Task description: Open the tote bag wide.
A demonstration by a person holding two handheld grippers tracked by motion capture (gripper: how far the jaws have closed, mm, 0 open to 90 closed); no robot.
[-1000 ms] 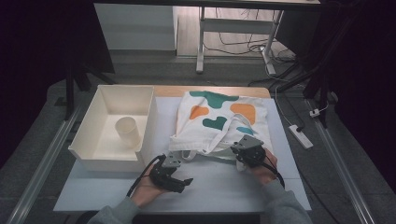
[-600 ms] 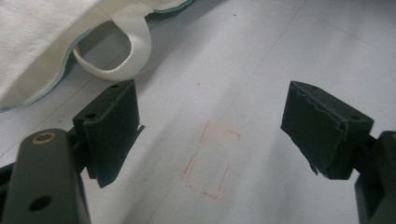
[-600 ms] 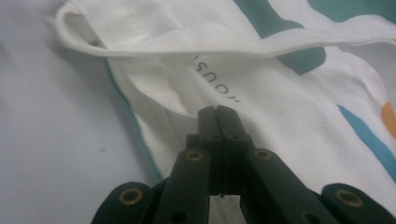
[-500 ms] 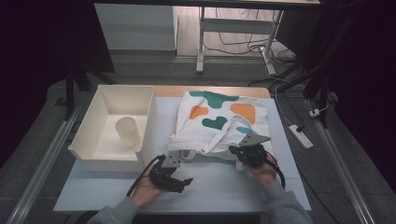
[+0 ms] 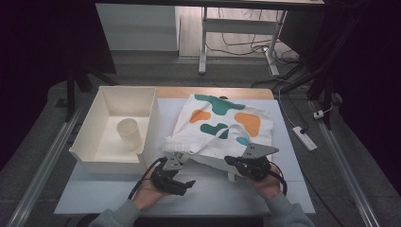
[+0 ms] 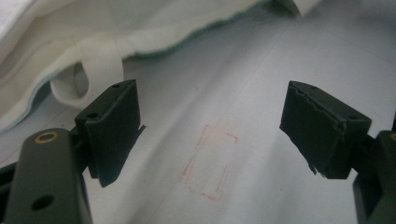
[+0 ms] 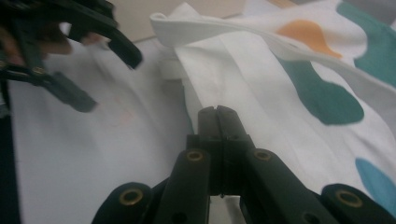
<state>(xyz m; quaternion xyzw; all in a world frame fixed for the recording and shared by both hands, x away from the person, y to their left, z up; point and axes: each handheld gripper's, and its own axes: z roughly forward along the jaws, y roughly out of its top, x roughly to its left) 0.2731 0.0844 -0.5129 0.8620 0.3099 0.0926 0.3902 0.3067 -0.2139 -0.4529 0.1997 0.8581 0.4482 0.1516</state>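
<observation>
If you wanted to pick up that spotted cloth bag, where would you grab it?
Take the tote bag by its white strap, coming from the near, open end. The strap arches up off the flat cloth, so a tool's jaws can close around it.

Bin (image 5: 90,153): white, open-topped, sat on the left part of the table.
Cup (image 5: 128,134): pale, stood upright inside the bin, near its right wall.
Table (image 5: 222,198): pale grey top, a wooden strip showed along its far edge.
Red outline (image 6: 208,161): faint rectangle drawn on the tabletop.
Power strip (image 5: 304,137): white, lay on the floor just beside the table's right edge, cable trailing away.
Desk frame (image 5: 203,40): white legs beyond the table, loose cables on the floor under it.
</observation>
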